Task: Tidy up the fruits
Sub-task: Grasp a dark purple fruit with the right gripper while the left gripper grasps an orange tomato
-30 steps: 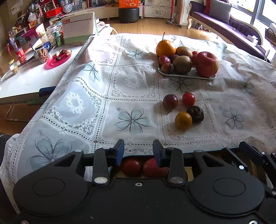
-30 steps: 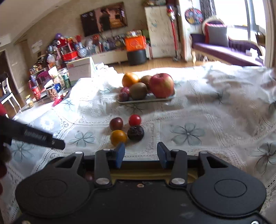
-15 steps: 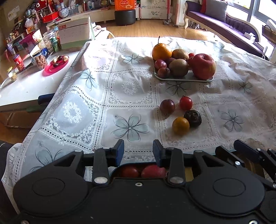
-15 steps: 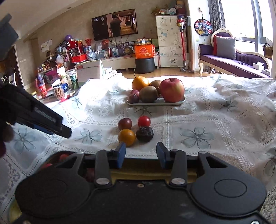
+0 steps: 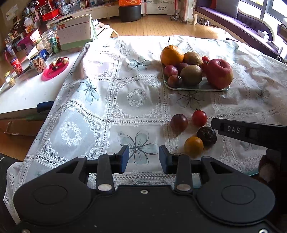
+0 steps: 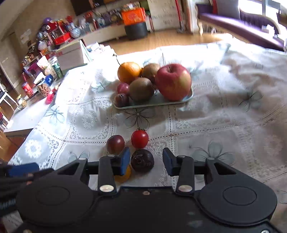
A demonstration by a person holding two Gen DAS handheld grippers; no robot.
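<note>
A lace cloth (image 5: 136,96) covers the worktop. Left of the cloth stands a white side table (image 5: 23,96) bearing a red plate (image 5: 53,70), a calendar (image 5: 74,35) and a red can (image 5: 16,66). Beyond the cloth: a black stool (image 5: 130,10) and a purple sofa (image 5: 238,21).

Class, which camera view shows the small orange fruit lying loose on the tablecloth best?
The left wrist view: the small orange fruit shows whole and unblocked beside the dark fruit. In the right wrist view only a sliver peeks out behind one of the right gripper fingers.
</note>
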